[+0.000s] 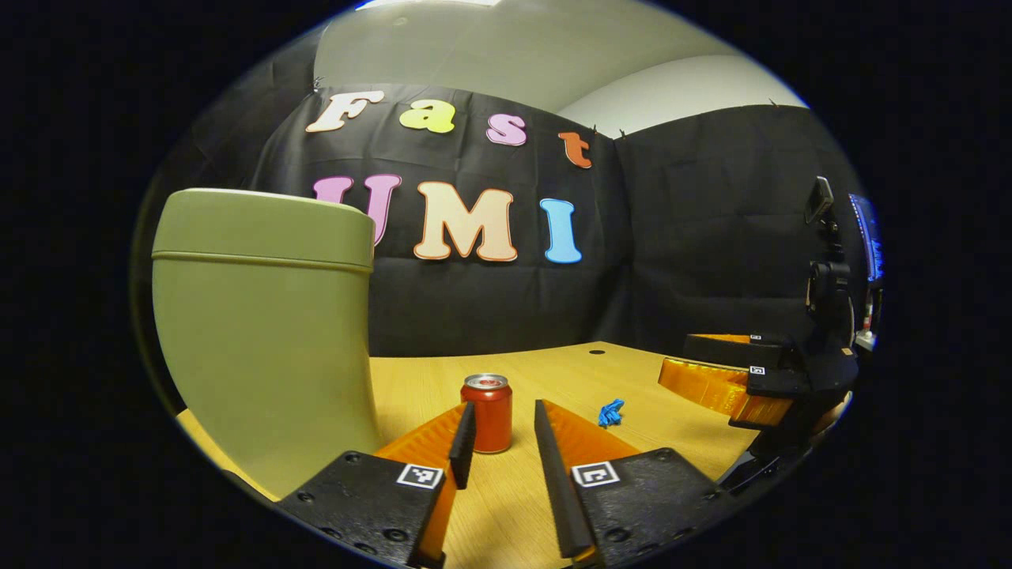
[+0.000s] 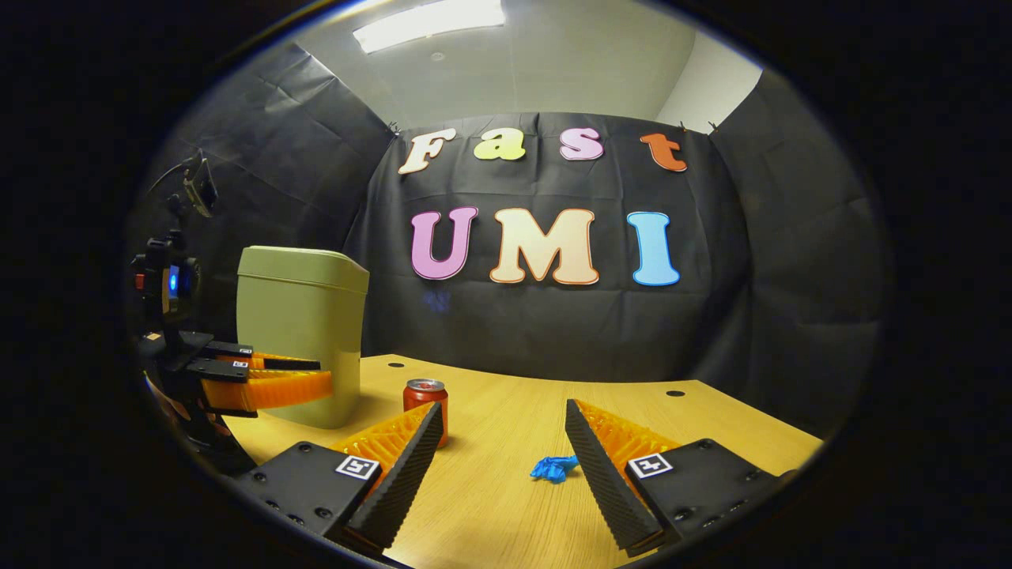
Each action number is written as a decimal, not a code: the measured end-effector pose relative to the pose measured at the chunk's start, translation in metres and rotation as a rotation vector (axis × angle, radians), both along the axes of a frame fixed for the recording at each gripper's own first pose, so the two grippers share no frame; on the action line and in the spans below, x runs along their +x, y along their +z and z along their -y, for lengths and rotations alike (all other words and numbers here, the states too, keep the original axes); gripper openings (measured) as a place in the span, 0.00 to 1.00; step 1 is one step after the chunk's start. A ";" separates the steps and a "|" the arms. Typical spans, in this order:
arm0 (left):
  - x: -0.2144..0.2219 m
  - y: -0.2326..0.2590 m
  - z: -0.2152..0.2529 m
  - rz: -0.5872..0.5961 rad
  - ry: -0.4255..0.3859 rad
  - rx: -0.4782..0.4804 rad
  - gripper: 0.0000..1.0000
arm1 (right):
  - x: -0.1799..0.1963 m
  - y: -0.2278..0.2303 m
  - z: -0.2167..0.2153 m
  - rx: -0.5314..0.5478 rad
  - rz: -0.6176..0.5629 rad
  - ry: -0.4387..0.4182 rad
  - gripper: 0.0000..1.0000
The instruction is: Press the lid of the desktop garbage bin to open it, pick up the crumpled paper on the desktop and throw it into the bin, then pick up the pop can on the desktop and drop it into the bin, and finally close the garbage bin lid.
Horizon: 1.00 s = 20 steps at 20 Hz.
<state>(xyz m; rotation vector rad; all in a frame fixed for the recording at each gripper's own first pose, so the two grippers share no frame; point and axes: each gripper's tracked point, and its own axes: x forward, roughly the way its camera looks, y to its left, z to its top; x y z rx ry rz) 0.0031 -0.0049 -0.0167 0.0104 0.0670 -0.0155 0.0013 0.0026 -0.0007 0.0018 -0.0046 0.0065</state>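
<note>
Closed pale-green plastic bin [image 2: 304, 344]; red pop can [image 1: 487, 412] and crumpled blue paper [image 2: 553, 468] untouched. Left gripper [image 1: 500, 431] and right gripper [image 2: 500, 450] both spread, empty. Press squarely down on the lid [image 1: 265, 225].

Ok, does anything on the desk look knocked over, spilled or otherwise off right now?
Nothing stands out. The garbage bin stands upright with its lid down, the pop can is upright and looks undented, and the small blue crumpled paper lies loose on the desktop. No spill shows.
</note>
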 end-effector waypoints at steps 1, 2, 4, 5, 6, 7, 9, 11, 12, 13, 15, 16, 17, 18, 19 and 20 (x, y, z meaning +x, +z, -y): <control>0.000 -0.002 0.002 -0.013 -0.007 -0.002 0.39 | 0.000 0.000 0.000 -0.003 0.001 0.001 0.98; 0.001 -0.005 0.003 -0.025 -0.011 -0.002 0.30 | 0.001 0.000 0.000 -0.007 0.000 0.000 0.98; 0.000 -0.005 0.002 -0.034 -0.013 -0.007 0.11 | 0.000 -0.001 -0.002 -0.012 -0.002 0.003 0.98; -0.001 -0.003 0.002 -0.036 -0.014 -0.011 0.06 | 0.001 -0.002 -0.002 -0.013 -0.002 0.003 0.98; -0.003 0.001 0.002 -0.028 -0.014 -0.012 0.00 | 0.002 -0.003 -0.002 -0.014 -0.005 0.005 0.98; -0.005 0.009 0.001 -0.023 -0.011 -0.010 0.00 | 0.002 -0.005 -0.002 -0.016 -0.008 0.005 0.98; -0.006 0.027 0.003 -0.019 -0.026 0.018 0.00 | 0.002 -0.007 -0.002 -0.026 -0.012 0.003 0.98; -0.011 0.056 0.001 -0.007 -0.036 0.064 0.00 | 0.004 -0.008 0.000 -0.033 -0.013 0.001 0.96; -0.015 0.075 -0.001 0.009 -0.038 0.079 0.00 | 0.004 -0.008 -0.001 -0.034 -0.014 0.002 0.98; -0.018 0.096 -0.005 0.027 -0.038 0.080 0.00 | 0.005 -0.008 -0.001 -0.033 -0.014 0.004 0.98; -0.023 0.135 -0.018 0.053 -0.028 0.049 0.00 | 0.003 -0.009 -0.002 -0.033 -0.017 0.008 0.98; -0.025 0.154 -0.026 0.066 -0.016 0.030 0.00 | 0.003 -0.009 -0.002 -0.033 -0.018 0.010 0.98; -0.025 0.170 -0.041 0.073 0.009 0.022 0.00 | 0.003 -0.010 -0.002 -0.030 -0.019 0.011 0.98; -0.027 0.181 -0.060 0.078 0.045 0.022 0.00 | 0.003 -0.009 -0.002 -0.023 -0.019 0.014 0.98; -0.026 0.192 -0.081 0.085 0.084 0.025 0.00 | 0.003 -0.010 -0.003 -0.017 -0.020 0.017 0.98; -0.025 0.196 -0.101 0.077 0.135 0.030 0.00 | 0.003 -0.009 -0.003 -0.013 -0.018 0.018 0.98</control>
